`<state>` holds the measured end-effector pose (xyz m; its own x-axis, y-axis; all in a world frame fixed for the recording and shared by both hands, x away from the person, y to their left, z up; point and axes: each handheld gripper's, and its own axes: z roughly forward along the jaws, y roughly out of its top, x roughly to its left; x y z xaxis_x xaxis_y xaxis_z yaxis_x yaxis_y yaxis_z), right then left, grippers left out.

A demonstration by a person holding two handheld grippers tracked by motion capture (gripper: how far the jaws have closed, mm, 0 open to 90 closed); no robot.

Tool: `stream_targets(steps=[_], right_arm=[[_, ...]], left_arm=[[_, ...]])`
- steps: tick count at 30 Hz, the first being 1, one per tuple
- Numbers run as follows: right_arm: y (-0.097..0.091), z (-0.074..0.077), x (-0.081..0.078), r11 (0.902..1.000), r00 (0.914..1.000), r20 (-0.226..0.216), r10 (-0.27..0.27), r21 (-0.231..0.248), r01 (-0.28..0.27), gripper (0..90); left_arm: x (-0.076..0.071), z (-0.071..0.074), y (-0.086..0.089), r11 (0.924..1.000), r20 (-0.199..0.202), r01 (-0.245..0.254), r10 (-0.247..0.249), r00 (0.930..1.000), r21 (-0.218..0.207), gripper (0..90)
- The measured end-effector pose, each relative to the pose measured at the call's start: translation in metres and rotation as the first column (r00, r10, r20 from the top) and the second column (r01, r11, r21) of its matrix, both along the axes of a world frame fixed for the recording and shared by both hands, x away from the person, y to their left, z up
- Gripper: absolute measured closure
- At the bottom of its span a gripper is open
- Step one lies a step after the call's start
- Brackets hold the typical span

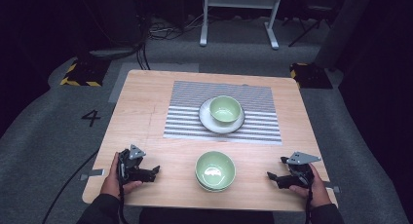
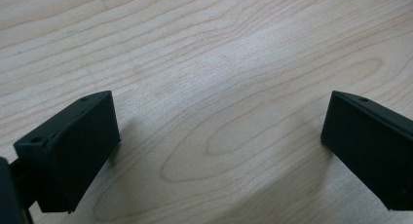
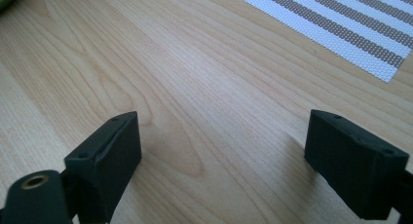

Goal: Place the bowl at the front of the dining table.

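High view: your left gripper (image 1: 157,171) and right gripper (image 1: 273,168), jaws spread and empty, flank the stacked pale green ceramic bowls (image 1: 215,171) on the light wooden table (image 1: 141,112).

On the tabletop (image 1: 146,117) a placemat (image 1: 253,95) lies toward the far side, a plate (image 1: 207,118) on it and a bowl (image 1: 225,108) in the plate. Near the front edge, midway across, sits a stack of bowls (image 1: 215,171). The left claw (image 1: 155,172) rests to its left, the right claw (image 1: 275,169) to its right, each well apart from it.
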<state>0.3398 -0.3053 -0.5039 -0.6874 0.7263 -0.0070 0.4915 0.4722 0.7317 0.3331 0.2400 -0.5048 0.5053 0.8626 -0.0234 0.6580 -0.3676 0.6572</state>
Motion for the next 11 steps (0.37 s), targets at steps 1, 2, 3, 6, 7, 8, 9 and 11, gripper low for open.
stream_targets(steps=[1, 2, 3, 6, 7, 8, 9, 11], right_arm=[[0.0, 0.0, 0.0, 1.0, 1.0, 0.0, 0.001, 0.0, -0.001, 13.2], [0.0, 0.0, 0.0003, 1.0, 1.0, 0.001, 0.002, -0.001, -0.002, 13.1], [0.0001, -0.0001, 0.0005, 1.0, 1.0, 0.001, 0.003, -0.001, -0.003, 13.0], [0.0, 0.0, 0.0006, 1.0, 1.0, 0.0, 0.004, -0.003, -0.004, 12.9], [0.0, 0.0, 0.0006, 1.0, 1.0, 0.0, 0.004, -0.003, -0.004, 12.9], [0.0001, -0.0001, 0.0005, 1.0, 1.0, 0.001, 0.003, -0.001, -0.003, 13.1], [0.0, -0.0001, 0.0003, 1.0, 1.0, 0.001, 0.004, -0.001, -0.004, 13.1], [0.0, 0.0, 0.0004, 1.0, 1.0, 0.001, 0.004, -0.001, -0.004, 13.1]], left_arm=[[0.0, -0.0001, 0.0, 1.0, 0.0, 0.0, 0.0, 1.0, -0.001, 0.5], [0.0, 0.0, 0.0, 1.0, 0.0, 0.0, 0.0, 1.0, -0.001, 0.5], [0.0, 0.0, 0.0, 1.0, 0.0, 0.0, 0.0, 1.0, 0.0, 0.5], [0.0001, 0.0, 0.0001, 1.0, -0.001, 0.001, -0.001, 1.0, 0.0, 0.4], [0.0002, 0.0001, 0.0001, 1.0, -0.001, 0.002, -0.002, 1.0, 0.001, 0.4], [0.0002, 0.0001, 0.0001, 1.0, -0.001, 0.002, -0.002, 1.0, 0.001, 0.4], [0.0004, 0.0, 0.0002, 1.0, 0.0, 0.003, -0.003, 1.0, 0.001, 0.4], [0.0006, 0.0001, 0.0002, 1.0, 0.001, 0.004, -0.004, 1.0, 0.002, 0.4]])
